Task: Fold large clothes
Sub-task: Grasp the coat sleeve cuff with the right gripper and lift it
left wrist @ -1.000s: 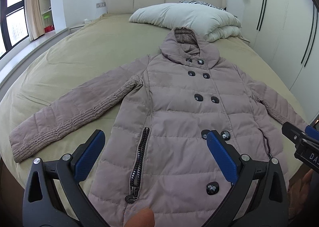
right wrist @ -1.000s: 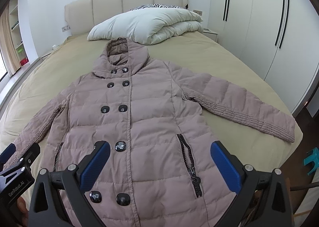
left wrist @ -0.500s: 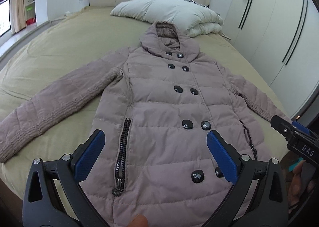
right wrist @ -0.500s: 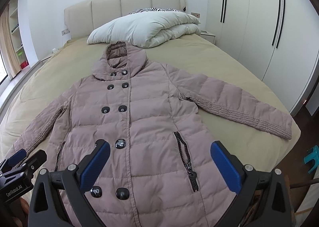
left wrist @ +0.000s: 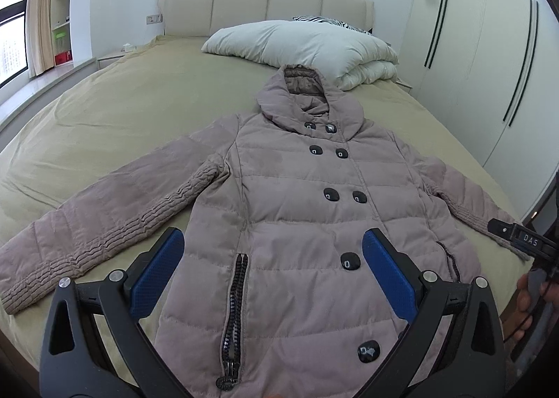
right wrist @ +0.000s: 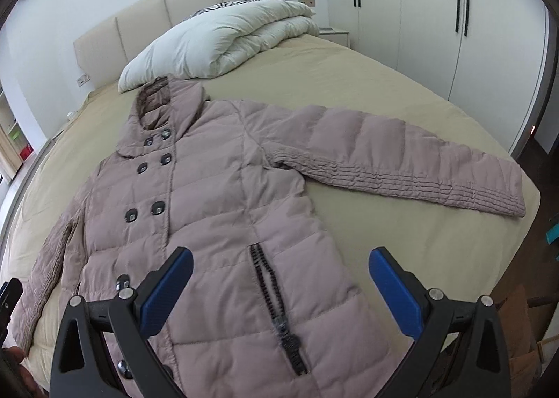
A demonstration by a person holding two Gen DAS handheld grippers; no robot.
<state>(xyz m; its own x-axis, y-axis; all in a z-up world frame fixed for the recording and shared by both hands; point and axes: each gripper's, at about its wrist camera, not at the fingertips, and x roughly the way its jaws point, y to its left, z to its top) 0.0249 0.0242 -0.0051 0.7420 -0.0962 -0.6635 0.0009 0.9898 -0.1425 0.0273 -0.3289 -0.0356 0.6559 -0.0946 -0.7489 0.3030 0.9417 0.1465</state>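
Note:
A mauve quilted hooded coat (left wrist: 297, 209) lies flat, front up, on a beige bed (left wrist: 104, 125), sleeves spread out to both sides, hood toward the headboard. It has black buttons and two zip pockets. My left gripper (left wrist: 272, 244) is open and empty, above the coat's lower left part. My right gripper (right wrist: 279, 262) is open and empty, above the coat's (right wrist: 216, 209) lower right part near the right zip pocket (right wrist: 276, 307). The right sleeve (right wrist: 401, 167) stretches toward the bed's (right wrist: 349, 83) right edge. The right gripper's tip shows in the left wrist view (left wrist: 517, 239).
A folded white duvet (left wrist: 307, 45) and a zebra pillow lie by the padded headboard (left wrist: 265, 3). White wardrobes (left wrist: 482, 49) stand to the right, a window and shelves to the left. The bed's foot edge is just below the grippers.
The left gripper has risen and pulled back slightly toward the left. The right gripper has swung to the right and tilted, so the right sleeve is now more central.

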